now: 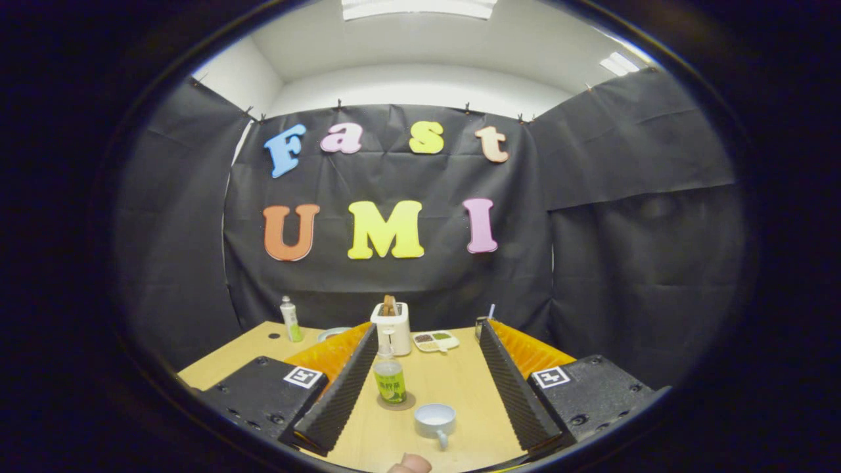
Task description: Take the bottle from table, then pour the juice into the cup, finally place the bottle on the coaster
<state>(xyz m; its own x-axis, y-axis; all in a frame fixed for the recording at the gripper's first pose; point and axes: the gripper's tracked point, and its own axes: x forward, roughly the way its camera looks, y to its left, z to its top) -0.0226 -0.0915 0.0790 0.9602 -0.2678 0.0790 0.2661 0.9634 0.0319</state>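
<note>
A small bottle (pixel 389 381) with a green label and a clear cap stands upright on a dark round coaster (pixel 398 402) on the wooden table (pixel 460 387). A pale cup (pixel 434 419) with a handle toward me sits just to its right and nearer, with whitish contents. My gripper (pixel 428 332) is open, its fingers (pixel 345 387) spread wide. Bottle and cup both lie between the fingers, and neither finger touches them. The bottle is close to the left finger.
Beyond the bottle stands a white toaster (pixel 392 326) with toast in it, and a divided snack dish (pixel 435 341) sits to its right. A white and green spray bottle (pixel 290 320) stands far left. A person's fingertip (pixel 410 464) shows nearest me.
</note>
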